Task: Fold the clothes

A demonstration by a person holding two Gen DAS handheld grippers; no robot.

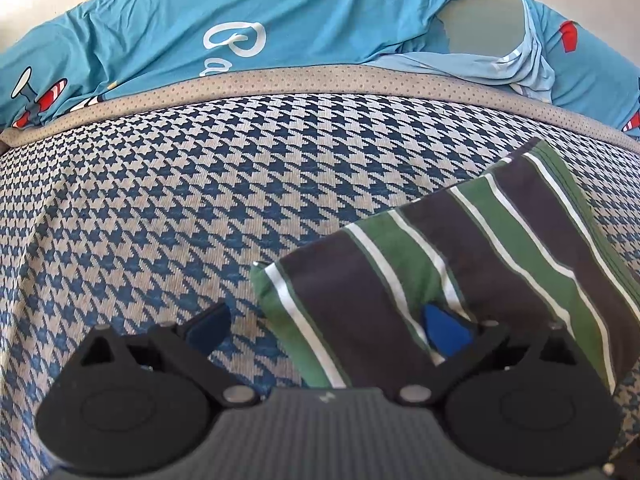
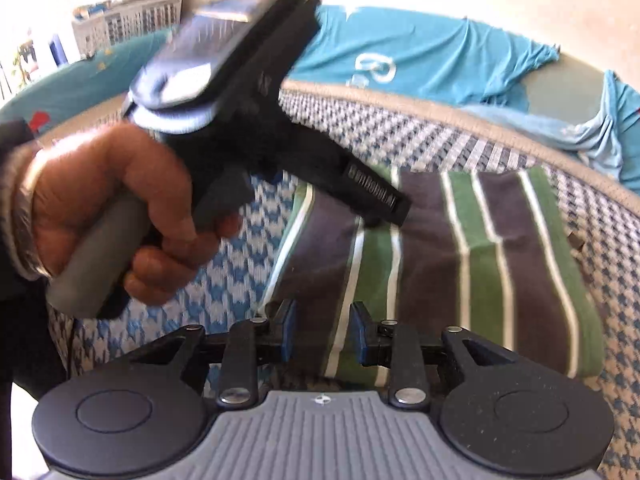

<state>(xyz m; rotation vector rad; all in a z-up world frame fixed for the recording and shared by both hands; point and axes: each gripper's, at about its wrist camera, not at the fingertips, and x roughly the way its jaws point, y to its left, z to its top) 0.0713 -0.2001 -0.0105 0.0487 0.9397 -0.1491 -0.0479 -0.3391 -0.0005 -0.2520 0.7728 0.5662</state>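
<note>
1 striped garment [image 1: 460, 264] on houndstooth cover [image 1: 180, 200], basket [image 2: 128, 20] behind

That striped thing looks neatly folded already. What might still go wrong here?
The left gripper hangs wide open right over the corner of the striped garment; a careless nudge might ruffle the fold. The right gripper, part open, is close over the same cloth and may snag it. The right-wrist view is blurred, suggesting quick motion.

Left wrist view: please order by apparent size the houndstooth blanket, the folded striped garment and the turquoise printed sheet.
1. Blue-and-beige houndstooth woven blanket, largest.
2. Turquoise printed sheet, though it lies farther away, so its rank is unsure.
3. Folded green, dark and white striped garment, smallest, partly hidden by the tongs.
</note>
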